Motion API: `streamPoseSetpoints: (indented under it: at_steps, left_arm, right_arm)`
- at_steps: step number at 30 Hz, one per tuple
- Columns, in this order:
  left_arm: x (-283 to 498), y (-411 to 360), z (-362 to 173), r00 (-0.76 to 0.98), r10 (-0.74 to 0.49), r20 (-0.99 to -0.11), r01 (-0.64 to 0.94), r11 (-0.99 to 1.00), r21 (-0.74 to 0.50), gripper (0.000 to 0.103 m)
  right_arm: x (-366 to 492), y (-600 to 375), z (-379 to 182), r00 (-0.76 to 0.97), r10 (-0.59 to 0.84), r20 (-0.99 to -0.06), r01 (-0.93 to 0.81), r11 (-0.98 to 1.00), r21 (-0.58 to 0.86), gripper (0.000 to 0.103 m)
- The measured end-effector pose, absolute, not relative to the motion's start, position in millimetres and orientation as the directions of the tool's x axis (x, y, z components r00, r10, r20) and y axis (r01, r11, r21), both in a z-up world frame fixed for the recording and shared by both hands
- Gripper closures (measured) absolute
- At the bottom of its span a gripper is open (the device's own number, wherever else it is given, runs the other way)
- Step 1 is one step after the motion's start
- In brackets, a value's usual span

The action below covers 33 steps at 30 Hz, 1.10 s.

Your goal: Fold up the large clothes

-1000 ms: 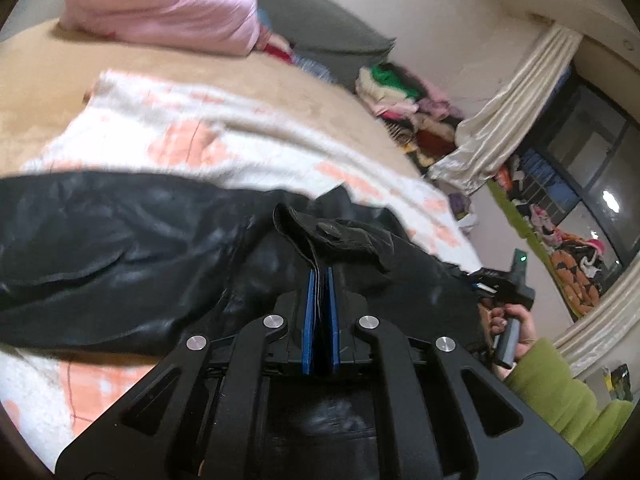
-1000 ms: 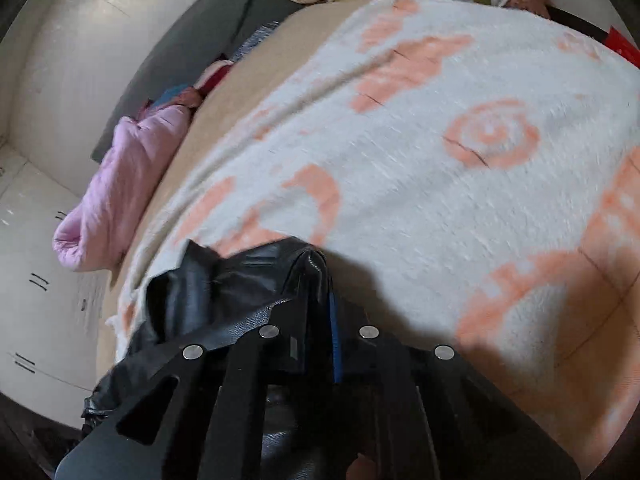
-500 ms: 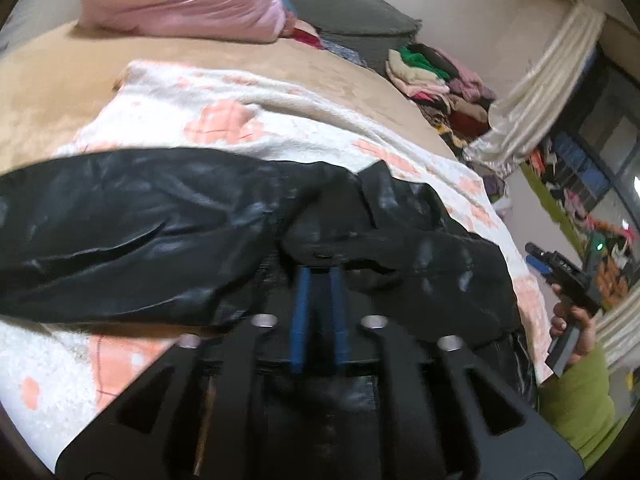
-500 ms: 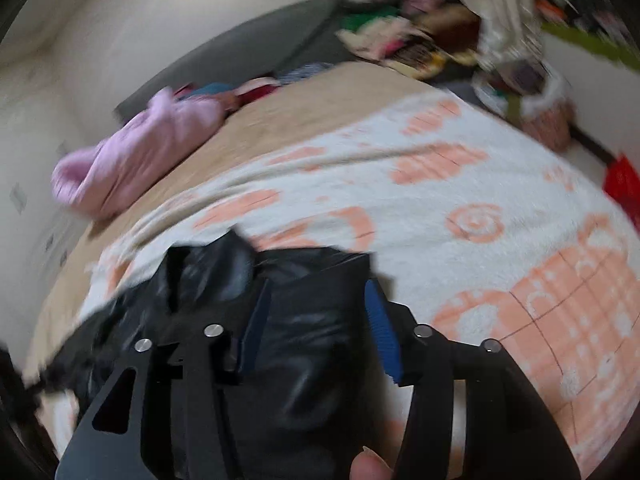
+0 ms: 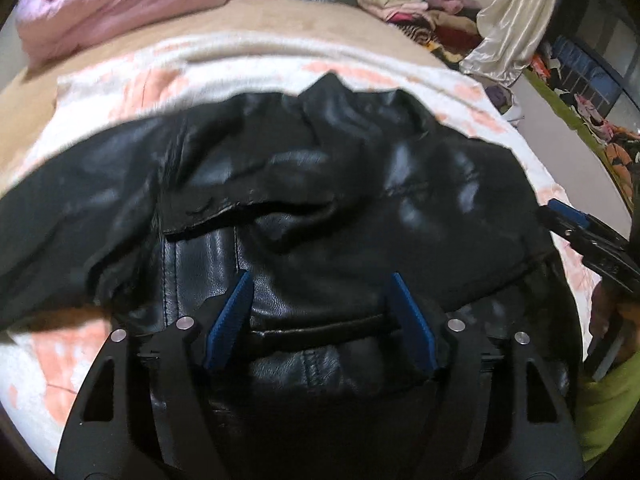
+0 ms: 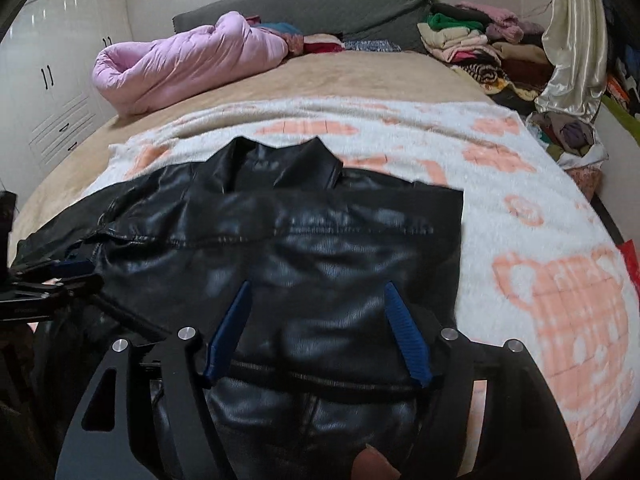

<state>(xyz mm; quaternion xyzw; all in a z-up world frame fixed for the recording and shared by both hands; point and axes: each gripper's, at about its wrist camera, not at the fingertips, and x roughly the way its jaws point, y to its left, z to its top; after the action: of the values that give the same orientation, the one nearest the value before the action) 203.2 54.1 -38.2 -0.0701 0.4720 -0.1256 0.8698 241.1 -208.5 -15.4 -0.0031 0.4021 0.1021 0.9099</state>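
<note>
Jacket: we log one black leather-look jacket (image 6: 320, 240), lying across the centre of both wrist views on the white-and-peach blanket (image 6: 520, 208); collar toward the upper middle of the frame, a sleeve trailing off to the left edge.
Handling: we judge it heavy for a garment, supple but thick — it should hold a crease poorly and spring back. The glossy face looks slippery, so a shallow pinch may slide off.
Where to take hold: we would grip at stitched edges, the hem band, the collar or a cuff, where layers are doubled and the pads can bite.
Left gripper (image 5: 320, 300): jaws apart and opening, blue pads clear on either side of the leather with nothing pinched; it points steeply down at the jacket's lower body, in the lower middle of its frame.
Right gripper (image 6: 318, 308): jaws likewise apart and opening, the jacket under the gap but not clamped; tilted down over the hem band, lower centre of its view.
Hands: a green sleeve (image 5: 608, 408) shows at the lower right edge of the left view.
Surroundings: pink quilt (image 6: 180, 64) upper left — heap of folded clothes (image 6: 472, 40) upper right.
</note>
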Motion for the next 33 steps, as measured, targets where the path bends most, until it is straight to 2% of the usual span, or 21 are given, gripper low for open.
streamPoseSetpoints:
  at_steps: [6,9,15,17,20,22,33]
  left_arm:
    - [202,68,-54,0.517,-0.353,-0.780,0.129,0.933,-0.337,0.040]
    - [201,72,-56,0.523,-0.372,-0.767,0.132,0.924,-0.358,0.040]
    - [193,66,-45,0.542,-0.347,-0.765,0.146,0.936,-0.321,0.039]
    - [191,65,-40,0.547,-0.360,-0.756,0.154,0.931,-0.332,0.032]
    - [185,62,-31,0.559,-0.359,-0.747,0.153,0.930,-0.333,0.020]
    - [184,64,-27,0.559,-0.362,-0.746,0.146,0.929,-0.341,0.011]
    - [170,92,-14,0.598,-0.361,-0.716,0.091,0.918,-0.386,0.010]
  right_arm:
    - [252,-222,-59,0.535,0.125,-0.836,-0.098,0.991,0.086,0.034]
    - [253,-220,-67,0.541,0.118,-0.833,-0.093,0.992,0.080,0.034]
    - [237,-216,-49,0.595,0.127,-0.794,-0.093,0.992,0.088,0.031]
    - [230,-215,-43,0.607,0.147,-0.781,-0.097,0.989,0.111,0.025]
    - [219,-211,-34,0.627,0.152,-0.764,-0.099,0.988,0.116,0.010]
    - [212,-207,-30,0.637,0.156,-0.755,-0.102,0.988,0.118,0.008]
    - [197,-175,-6,0.664,0.178,-0.727,-0.139,0.984,0.114,0.005]
